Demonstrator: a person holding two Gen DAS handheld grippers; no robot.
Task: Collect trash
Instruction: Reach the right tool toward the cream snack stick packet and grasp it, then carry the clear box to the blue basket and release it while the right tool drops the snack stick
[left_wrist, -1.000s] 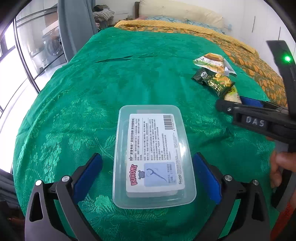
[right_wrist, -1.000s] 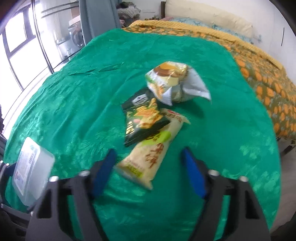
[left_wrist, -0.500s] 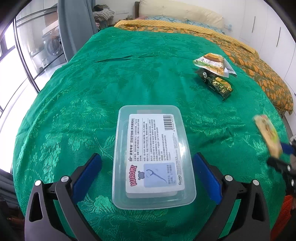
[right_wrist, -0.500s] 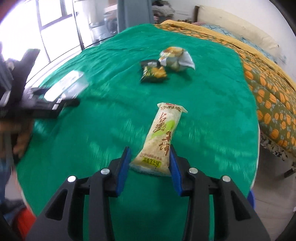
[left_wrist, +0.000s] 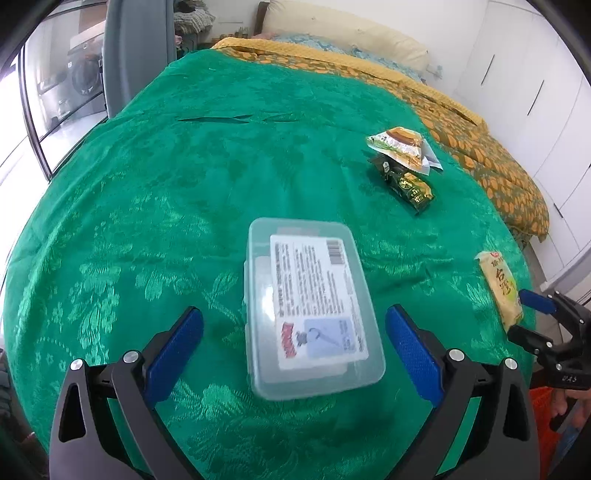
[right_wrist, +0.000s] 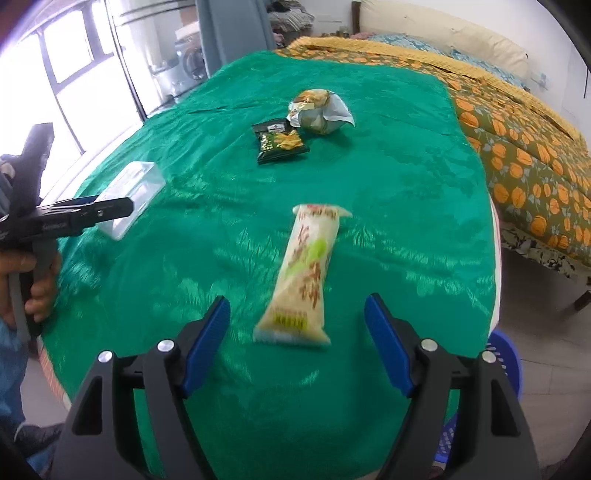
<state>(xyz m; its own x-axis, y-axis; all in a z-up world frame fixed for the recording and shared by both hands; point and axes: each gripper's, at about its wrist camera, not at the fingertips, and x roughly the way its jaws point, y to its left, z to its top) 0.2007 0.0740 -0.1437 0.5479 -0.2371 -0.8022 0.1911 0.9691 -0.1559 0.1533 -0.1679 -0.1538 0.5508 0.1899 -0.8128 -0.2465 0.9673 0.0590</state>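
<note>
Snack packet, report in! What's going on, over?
Right gripper opening, long packet loose between jaws. Left gripper open around plastic box. Nothing blocking.

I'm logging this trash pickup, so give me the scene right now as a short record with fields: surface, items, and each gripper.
surface: green bedspread
items: clear plastic box; long yellow snack packet; dark green snack bag; crumpled wrapper
left gripper: open, pads either side of the box, not touching
right gripper: jaws opening, packet lying between them, not gripped
</note>
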